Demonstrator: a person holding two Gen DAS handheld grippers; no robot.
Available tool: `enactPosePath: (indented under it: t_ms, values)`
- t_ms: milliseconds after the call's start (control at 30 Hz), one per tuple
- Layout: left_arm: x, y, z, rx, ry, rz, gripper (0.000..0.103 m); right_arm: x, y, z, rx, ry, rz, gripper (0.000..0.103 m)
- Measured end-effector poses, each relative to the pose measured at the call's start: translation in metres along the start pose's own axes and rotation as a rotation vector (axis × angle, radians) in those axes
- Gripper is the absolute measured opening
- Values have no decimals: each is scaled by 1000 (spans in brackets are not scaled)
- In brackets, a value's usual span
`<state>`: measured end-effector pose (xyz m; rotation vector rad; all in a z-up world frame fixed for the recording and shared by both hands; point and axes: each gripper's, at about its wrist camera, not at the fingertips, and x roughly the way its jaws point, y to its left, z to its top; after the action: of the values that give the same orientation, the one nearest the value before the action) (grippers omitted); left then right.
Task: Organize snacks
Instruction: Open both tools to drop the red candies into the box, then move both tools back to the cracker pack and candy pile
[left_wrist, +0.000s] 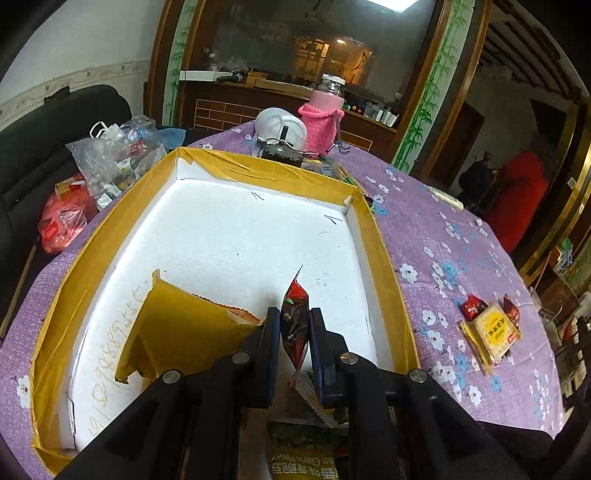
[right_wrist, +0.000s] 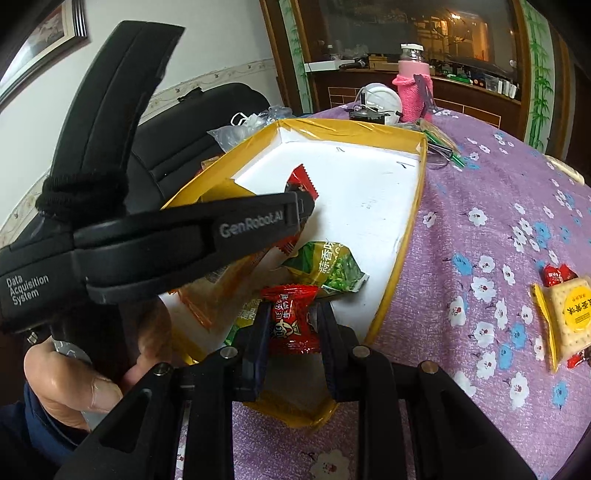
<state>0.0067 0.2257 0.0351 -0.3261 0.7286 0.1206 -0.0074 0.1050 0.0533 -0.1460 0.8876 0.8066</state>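
A shallow tray (left_wrist: 373, 236) sits on the round table (left_wrist: 443, 236), taking up its left and middle part and reaching close to the near edge. Inside the tray, packets cluster at the near end: a flat packet (left_wrist: 177, 332) against the near-left wall and a pea packet (right_wrist: 332, 269) toward the near-right wall. The left gripper (left_wrist: 293, 328) hangs over that near end with a slim packet (left_wrist: 294, 321) upright between its fingers. The right gripper (right_wrist: 291, 328) is above the tray's near-right corner, a wrapped candy (right_wrist: 291, 317) between its fingers. The tray's far half is bare. To the right of the tray, well apart from it, a cracker packet (left_wrist: 491, 332) lies among small candies (left_wrist: 472, 306) near the table's right edge. Behind the tray's far wall stand a helmet (left_wrist: 277, 125) and, just right of it, a sleeved bottle (left_wrist: 325, 114). Bags (left_wrist: 114, 155) lie off the table's left edge.
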Motion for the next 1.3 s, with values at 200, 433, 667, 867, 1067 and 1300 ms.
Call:
enactPosePath:
  t_ms: [200,433,667,867,1067,1300]
  values:
    - [1,-1,-1,11,1,13,15,-2,-1,-1,-1,-7,6,24]
    - [-1,2,0,-8,-9,7,16,-12,1,0,-7,-37,-1,32]
    - [-9,8,2,-41,-51,-15,47,-33,-7,2,17,-84,8,35]
    - [-11,8,3,-40,-60,-17,47,-53,-35,2,104,-122,4,39]
    - [-14,5,3,-27,-75,-19,50,-78,-83,-1,228,-169,-56,41]
    - [-18,-11,0,36,-104,-21,52,-117,-157,-9,367,-245,-225,50]
